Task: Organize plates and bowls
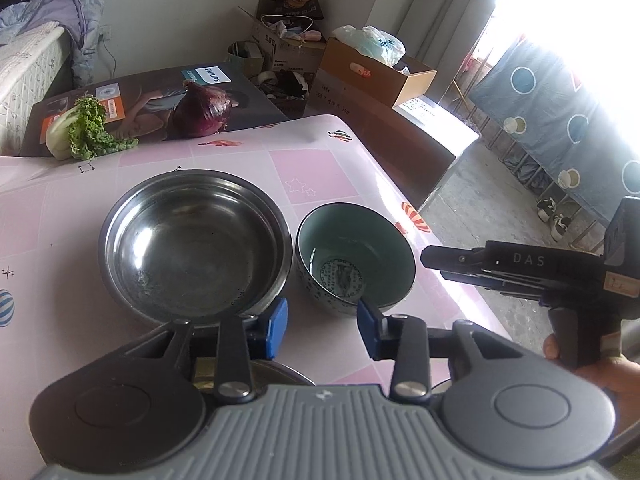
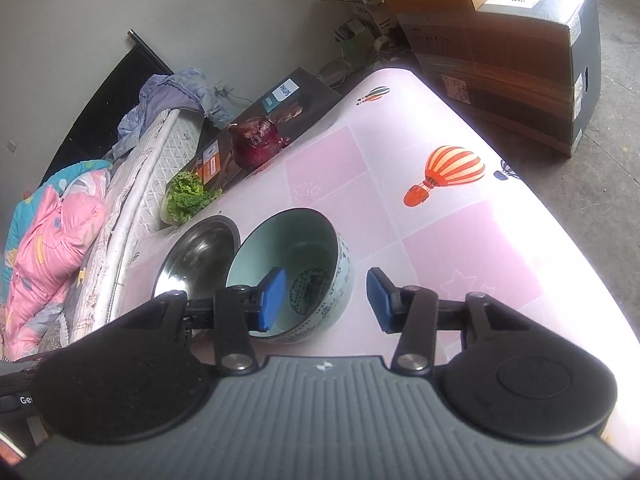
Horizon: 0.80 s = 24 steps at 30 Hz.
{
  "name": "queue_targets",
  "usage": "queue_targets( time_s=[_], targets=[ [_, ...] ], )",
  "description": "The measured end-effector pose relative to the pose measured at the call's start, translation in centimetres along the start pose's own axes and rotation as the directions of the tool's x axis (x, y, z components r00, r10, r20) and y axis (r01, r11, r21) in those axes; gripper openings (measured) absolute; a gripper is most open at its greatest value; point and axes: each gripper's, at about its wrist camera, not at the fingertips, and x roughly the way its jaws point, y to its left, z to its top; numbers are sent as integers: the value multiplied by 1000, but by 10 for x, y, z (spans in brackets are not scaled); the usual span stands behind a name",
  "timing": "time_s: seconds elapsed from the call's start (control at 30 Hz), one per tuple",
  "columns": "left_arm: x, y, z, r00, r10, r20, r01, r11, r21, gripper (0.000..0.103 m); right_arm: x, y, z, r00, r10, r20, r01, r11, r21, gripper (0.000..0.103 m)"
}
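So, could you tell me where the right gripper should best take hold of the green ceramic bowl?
Probably the near rim of the green ceramic bowl, from above on the right gripper side: it stands upright and open, apart from the steel bowl, with one pad already over its inside.

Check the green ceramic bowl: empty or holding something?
Empty. The green ceramic bowl stands upright beside the steel bowl; both wrist views look straight into it and show only the bare glaze and printed emblem at its bottom.
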Motion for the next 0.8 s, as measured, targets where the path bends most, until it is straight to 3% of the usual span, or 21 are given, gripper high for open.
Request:
queue_targets(
  time_s=[0.23,0.4,0.8],
  targets=[
    [7,-4,2,1000,16,-3,-16,1000,-9,32,40,-9,12,998,-12,-68,13,1000,14,29],
    [8,-5,2,1000,20,-8,-20,1000,-9,32,55,-16,13,994,38,-101,-34,999,42,16],
    [20,-22,4,999,16,-35,-14,999,37,32,30,-35,7,991,29,-132,-29,1000,4,13]
  ],
)
